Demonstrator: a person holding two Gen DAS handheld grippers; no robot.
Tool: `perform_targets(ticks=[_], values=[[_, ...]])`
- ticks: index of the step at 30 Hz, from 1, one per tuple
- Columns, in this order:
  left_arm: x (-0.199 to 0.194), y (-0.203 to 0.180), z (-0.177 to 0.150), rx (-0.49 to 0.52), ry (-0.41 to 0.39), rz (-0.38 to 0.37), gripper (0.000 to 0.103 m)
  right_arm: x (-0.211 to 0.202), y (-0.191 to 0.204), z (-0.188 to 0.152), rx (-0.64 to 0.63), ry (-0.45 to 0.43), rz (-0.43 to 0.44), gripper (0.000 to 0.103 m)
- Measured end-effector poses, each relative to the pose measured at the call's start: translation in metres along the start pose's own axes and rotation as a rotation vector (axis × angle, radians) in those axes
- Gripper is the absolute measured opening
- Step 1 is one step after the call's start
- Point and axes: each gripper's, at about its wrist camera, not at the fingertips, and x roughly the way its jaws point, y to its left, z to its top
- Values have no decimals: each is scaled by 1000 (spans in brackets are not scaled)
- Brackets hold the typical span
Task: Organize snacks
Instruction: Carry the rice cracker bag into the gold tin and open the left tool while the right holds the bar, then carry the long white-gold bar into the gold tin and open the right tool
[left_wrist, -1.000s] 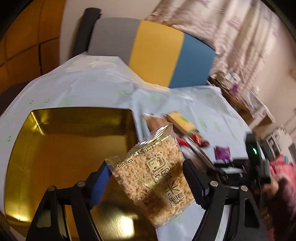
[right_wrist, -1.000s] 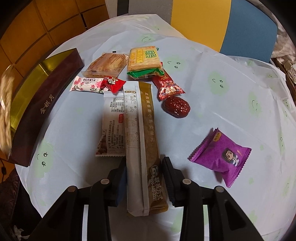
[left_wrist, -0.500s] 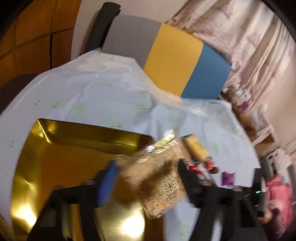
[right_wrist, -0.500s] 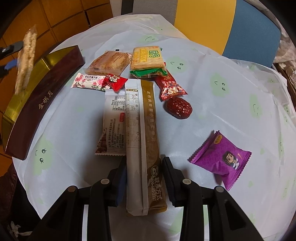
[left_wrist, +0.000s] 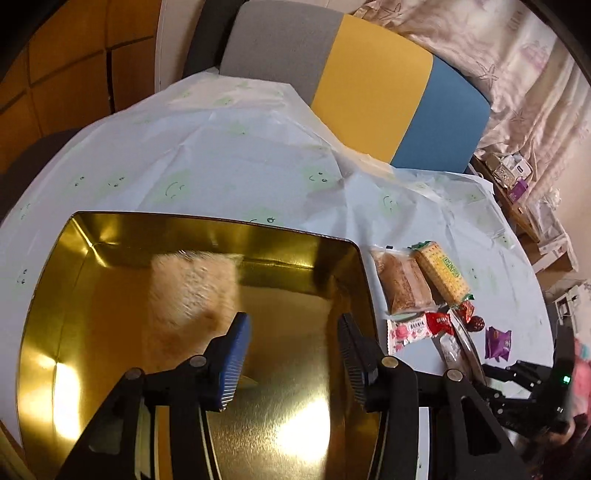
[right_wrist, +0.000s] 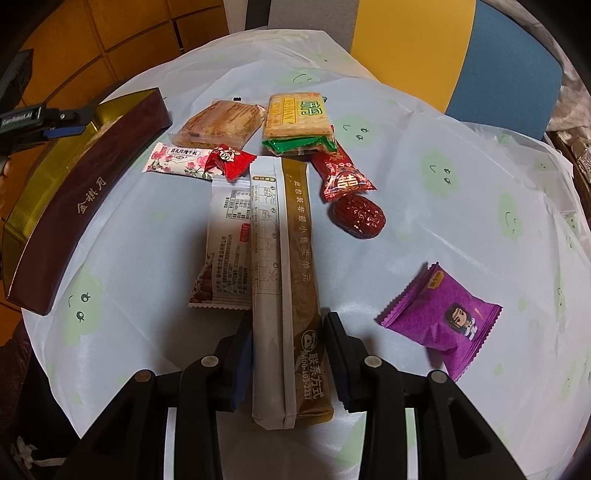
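Step in hand: the left gripper (left_wrist: 291, 343) is hanging over the gold tin (left_wrist: 110, 236), its fingers spread with nothing between them; a blurred pale rice-puff packet (left_wrist: 192, 291) is lying or dropping inside the tin, toward the tin's far wall.
Right gripper: the right gripper (right_wrist: 288, 354) is sitting astride the near end of the long brown-and-white sachet (right_wrist: 284, 280), well to the right of the tin; whether the pads are pinching it or just flanking it, I cannot tell.
Doing it well: in my judgement the sachet is needing a firm squeeze near its end, a level lift, then a carry left over the tin's maroon side wall (right_wrist: 74, 206) before letting go low, so it is landing flat.
Remaining snacks: crackers (right_wrist: 295, 118), a pastry (right_wrist: 218, 122), a floral nougat (right_wrist: 173, 158), a red date (right_wrist: 358, 214) and a purple packet (right_wrist: 439, 317) are all lying right of the tin.
Surface: a round table under a pale cloth (right_wrist: 461, 166) printed with green smiling faces, creased.
Room: a grey, yellow and blue chair back (left_wrist: 369, 92) is standing beyond the tin, with wood panelling and pale curtains behind.
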Motion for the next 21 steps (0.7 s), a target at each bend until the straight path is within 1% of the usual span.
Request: perform_targets(ticks=[4, 10, 15, 16, 17, 21], values=[[-13, -9, -14, 11, -30, -14, 51, -1, -4, 1, 27, 2, 21, 37], [-31, -34, -42, 74, -50, -49, 51, -1, -12, 3, 68, -1, 57, 38], [-43, -63, -68, 149, -40, -98, 51, -1, -9, 2, 45, -5, 37, 37], [-45, -69, -73, 167, -39, -100, 51, -2, -7, 1, 37, -5, 30, 36], [-47, -76, -78, 185, -37, -104, 51, -2, -5, 1, 28, -5, 24, 32], [-47, -101, -99, 236, -7, -142, 51, -5, 0, -2, 11, -1, 13, 28]])
